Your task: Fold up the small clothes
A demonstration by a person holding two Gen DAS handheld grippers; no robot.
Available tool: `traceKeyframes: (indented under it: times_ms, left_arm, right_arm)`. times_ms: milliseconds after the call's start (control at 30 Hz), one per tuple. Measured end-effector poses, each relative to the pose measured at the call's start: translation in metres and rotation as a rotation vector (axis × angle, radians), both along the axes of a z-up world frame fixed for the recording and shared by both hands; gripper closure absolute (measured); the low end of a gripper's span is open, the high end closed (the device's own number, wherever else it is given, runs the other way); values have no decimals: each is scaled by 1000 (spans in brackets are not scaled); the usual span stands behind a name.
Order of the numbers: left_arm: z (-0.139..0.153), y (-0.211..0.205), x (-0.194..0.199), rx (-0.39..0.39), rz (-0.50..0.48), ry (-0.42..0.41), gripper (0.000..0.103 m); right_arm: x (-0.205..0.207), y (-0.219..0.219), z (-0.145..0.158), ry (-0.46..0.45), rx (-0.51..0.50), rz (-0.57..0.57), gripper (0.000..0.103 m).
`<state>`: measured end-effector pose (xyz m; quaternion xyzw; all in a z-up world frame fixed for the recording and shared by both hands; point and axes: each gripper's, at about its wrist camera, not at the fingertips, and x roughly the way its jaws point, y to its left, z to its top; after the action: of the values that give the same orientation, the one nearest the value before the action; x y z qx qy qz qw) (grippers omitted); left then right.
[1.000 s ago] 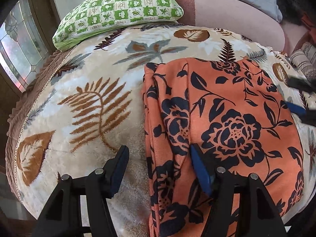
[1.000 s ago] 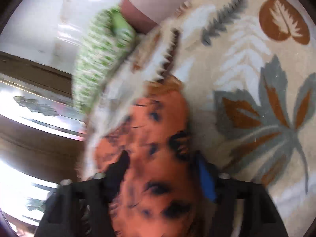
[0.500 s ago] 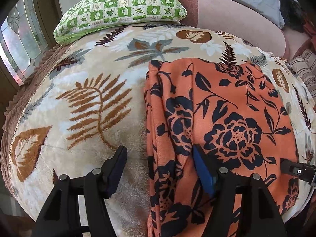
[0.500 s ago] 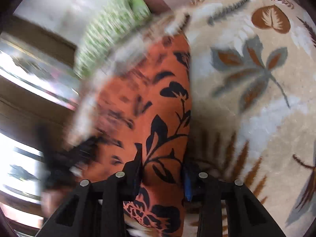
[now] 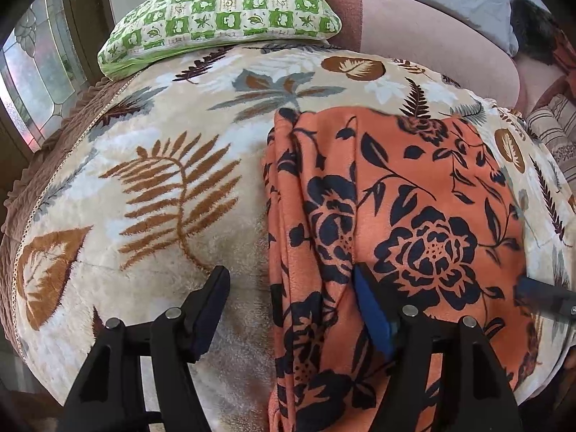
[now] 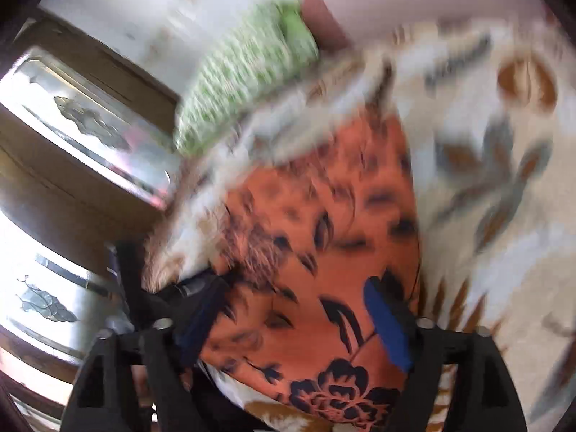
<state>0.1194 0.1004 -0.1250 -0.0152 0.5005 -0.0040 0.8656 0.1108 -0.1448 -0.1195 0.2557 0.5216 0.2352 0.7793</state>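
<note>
Left wrist view: left gripper tips down, spread over the orange cloth's edge; green pillow at 11 o'clock. Right gripper just spread over the cloth.

Cloth on blanket, pillow behind

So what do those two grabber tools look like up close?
Both look alike. The left tool has two chunky black plastic fingers with round silver bolts near the tips, and blue padding lines the inner faces. The right tool is the same: black arms, silver bolts, blue pads. No cables, sleeves or markings show.
</note>
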Motion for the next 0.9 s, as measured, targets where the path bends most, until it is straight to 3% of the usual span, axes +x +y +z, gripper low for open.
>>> traceKeyframes:
  times_ms: [133,233,300,367,400,600,667,733,767,833,900]
  left_arm:
    - [0,2,1,-5,2,-1,30]
    - [0,2,1,-8,2,-4,30]
    - [0,3,1,-13,6,-2,30]
    - [-1,1,1,-13,3,1,29]
    - [0,1,0,-6,4,-4,29]
    - [-1,3,1,-18,9,-5,28]
    - [-2,3,1,-25,14,-5,28]
    - [-2,3,1,-31,13,0,28]
    - [-2,3,1,-25,14,-3,28]
    - [-2,4,1,-27,11,-6,28]
    - [-3,4,1,-30,14,-3,27]
  right_arm:
    - [-2,-1,38,-38,38,6,18]
    - [7,0,63,-143,36,10,18]
    - [20,2,50,-103,43,20,14]
    - [32,8,7,42,23,46,12]
    - [34,9,-3,48,19,46,13]
    - [48,8,59,-94,31,43,12]
    - [58,6,47,-66,34,18,12]
    - [60,4,7,58,-7,7,12]
    - [61,4,0,65,-12,7,12]
    - [64,12,24,61,-48,34,11]
    - [70,15,46,13,-7,54,11]
